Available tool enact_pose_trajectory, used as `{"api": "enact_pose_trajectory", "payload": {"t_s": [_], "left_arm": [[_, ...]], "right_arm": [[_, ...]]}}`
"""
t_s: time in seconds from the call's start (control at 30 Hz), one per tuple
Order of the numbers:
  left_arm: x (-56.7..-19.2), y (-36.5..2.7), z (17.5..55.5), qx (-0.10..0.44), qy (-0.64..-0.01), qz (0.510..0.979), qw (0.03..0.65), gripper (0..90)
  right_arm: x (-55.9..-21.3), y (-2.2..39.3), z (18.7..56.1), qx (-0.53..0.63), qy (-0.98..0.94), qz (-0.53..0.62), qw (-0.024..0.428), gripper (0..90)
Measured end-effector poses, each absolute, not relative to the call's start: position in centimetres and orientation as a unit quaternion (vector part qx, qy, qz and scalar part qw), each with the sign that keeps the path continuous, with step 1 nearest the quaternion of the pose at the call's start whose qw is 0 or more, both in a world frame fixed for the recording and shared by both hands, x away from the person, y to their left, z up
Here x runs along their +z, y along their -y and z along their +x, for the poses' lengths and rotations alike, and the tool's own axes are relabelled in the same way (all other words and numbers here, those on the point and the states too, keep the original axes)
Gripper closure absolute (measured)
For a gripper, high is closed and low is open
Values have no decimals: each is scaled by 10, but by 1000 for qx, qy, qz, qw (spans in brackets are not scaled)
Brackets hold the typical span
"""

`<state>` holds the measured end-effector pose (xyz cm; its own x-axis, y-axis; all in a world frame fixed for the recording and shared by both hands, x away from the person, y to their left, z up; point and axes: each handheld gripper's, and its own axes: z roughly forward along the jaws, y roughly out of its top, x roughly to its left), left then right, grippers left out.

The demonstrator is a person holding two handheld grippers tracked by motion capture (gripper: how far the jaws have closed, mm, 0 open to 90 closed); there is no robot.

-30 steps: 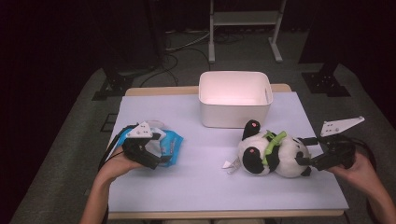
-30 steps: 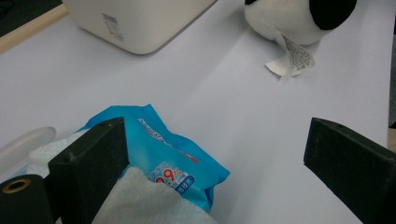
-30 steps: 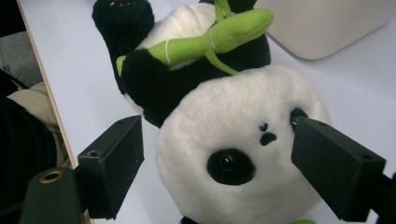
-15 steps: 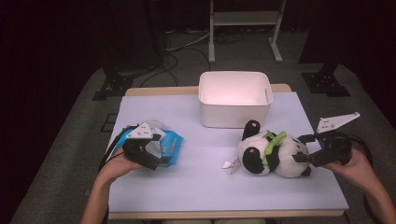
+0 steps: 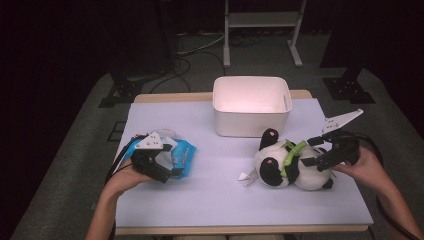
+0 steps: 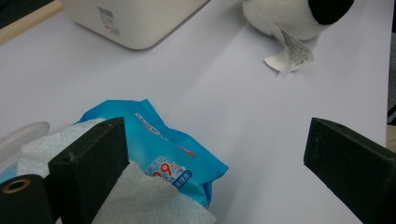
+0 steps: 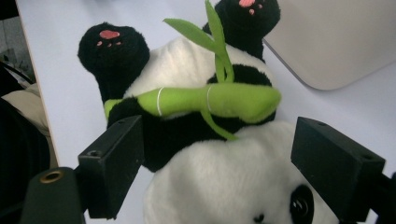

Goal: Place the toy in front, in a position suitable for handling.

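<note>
A black-and-white panda plush (image 5: 280,167) holding a green bamboo stalk lies on its back at the table's right. My right gripper (image 5: 307,152) is open, its jaws on either side of the panda's head end. In the right gripper view the panda (image 7: 205,186) lies between the open jaws of the right gripper (image 7: 233,172), with the bamboo (image 7: 215,100) across its chest. At the left a blue wipes pack (image 5: 181,156) lies flat, and my left gripper (image 5: 170,161) stands open over its near edge. In the left gripper view the pack (image 6: 163,154) sits by the left jaw of the left gripper (image 6: 215,175).
A white bin (image 5: 251,105) stands at the back middle of the white table (image 5: 220,200), just behind the panda. A white wipe (image 6: 140,198) sticks out of the pack. The panda's paper tag (image 6: 289,51) lies on the table toward the middle.
My right gripper has shifted slightly left and up, closer around the panda. The left gripper and the wipes pack have not moved.
</note>
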<state>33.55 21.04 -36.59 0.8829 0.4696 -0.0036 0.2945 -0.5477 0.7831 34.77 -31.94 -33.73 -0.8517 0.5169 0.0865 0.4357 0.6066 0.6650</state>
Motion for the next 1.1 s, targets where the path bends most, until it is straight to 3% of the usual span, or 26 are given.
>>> {"api": "enact_pose_trajectory", "payload": {"t_s": [0.17, 0.3, 0.4, 0.43, 0.47, 0.5, 0.53, 0.67, 1.1], "left_arm": [[-365, -211, 336, 106, -218, 874, 422, 56], [-365, -212, 335, 106, -218, 873, 422, 56], [-366, -213, 335, 106, -220, 872, 424, 56], [-366, -213, 335, 106, -220, 872, 424, 56], [-366, -213, 334, 106, -220, 873, 422, 56], [-366, -213, 334, 106, -220, 873, 422, 56], [-367, -213, 334, 106, -220, 873, 423, 56], [-366, -213, 334, 107, -220, 873, 423, 56], [-364, -213, 334, 111, -219, 872, 423, 56]], "right_arm": [[-336, 312, 354, 351, -899, 256, 53, 202], [-335, 306, 358, 347, -903, 248, 51, 300], [-334, 302, 358, 345, -906, 238, 60, 449], [-334, 302, 358, 345, -906, 238, 60, 449], [-332, 302, 358, 348, -905, 237, 58, 541], [-332, 302, 358, 348, -905, 237, 58, 541], [-331, 302, 357, 344, -907, 234, 63, 614], [-329, 303, 356, 347, -908, 229, 56, 731], [-318, 295, 354, 351, -911, 209, 52, 768]]}}
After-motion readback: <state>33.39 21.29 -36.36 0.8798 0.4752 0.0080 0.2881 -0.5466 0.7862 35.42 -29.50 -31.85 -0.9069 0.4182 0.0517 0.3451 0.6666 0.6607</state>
